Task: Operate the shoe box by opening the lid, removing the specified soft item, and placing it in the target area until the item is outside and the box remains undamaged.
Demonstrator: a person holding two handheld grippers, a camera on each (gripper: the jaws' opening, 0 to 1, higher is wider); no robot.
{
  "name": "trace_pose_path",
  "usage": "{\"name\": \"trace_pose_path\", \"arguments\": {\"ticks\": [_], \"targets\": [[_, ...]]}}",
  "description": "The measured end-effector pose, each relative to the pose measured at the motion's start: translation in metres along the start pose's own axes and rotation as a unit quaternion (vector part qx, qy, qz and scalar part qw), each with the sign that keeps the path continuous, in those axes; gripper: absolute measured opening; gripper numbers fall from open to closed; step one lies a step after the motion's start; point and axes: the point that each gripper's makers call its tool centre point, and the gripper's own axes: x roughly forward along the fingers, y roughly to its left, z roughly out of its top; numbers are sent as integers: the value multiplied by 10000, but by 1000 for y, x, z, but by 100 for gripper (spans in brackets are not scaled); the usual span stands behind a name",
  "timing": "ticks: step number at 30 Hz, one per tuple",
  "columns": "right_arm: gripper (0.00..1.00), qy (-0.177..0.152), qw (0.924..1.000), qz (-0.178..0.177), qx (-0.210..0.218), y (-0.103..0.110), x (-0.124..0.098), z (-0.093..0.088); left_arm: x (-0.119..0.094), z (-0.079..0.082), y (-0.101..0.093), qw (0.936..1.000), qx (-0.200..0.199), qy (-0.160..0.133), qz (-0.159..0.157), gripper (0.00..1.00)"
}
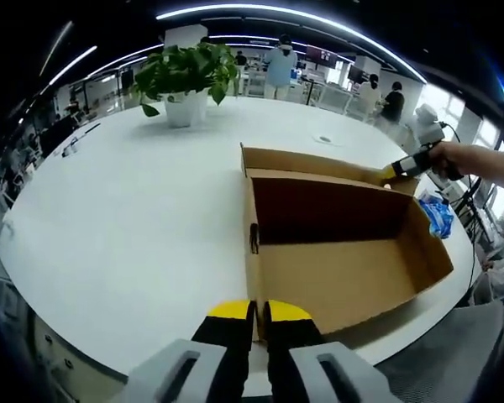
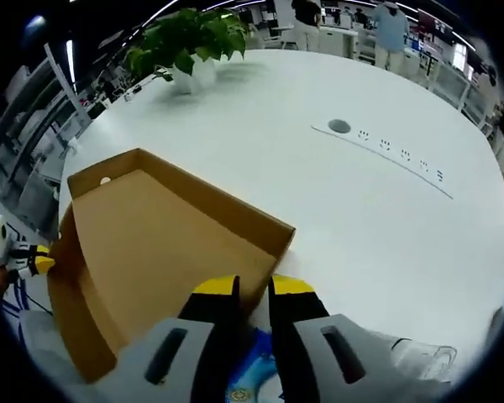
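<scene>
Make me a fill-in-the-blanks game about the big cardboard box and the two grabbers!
1. The cardboard box sits on a round table whose colour is ____.
2. The plant on the table grows in a white ____.
3. The tips of the left gripper are yellow and they grip the box's near ____.
4. The right gripper holds the box's ____.

Missing words: white; pot; wall; lid

Open-plan office: big white table (image 1: 134, 210), potted plant (image 1: 185, 75), desks behind.

Brown shoe box (image 1: 344, 252) open on table
</scene>
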Motion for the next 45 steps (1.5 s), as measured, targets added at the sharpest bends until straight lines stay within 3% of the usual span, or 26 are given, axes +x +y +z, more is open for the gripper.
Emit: {"name": "trace_pose_path", "arguments": {"ticks": [16,27,45], "targets": [[4,-335,9993,-150,-106,-4,-15,18,0,1,-1,10000,-3,58,1,5],[3,-767,9969,-152,-72,2,-35,35,2,0,1,9999,25,124,5,5],[0,-1595,9869,-66,-231,22,-78,62,3,-1,0,9999,59,158,17,6]]}}
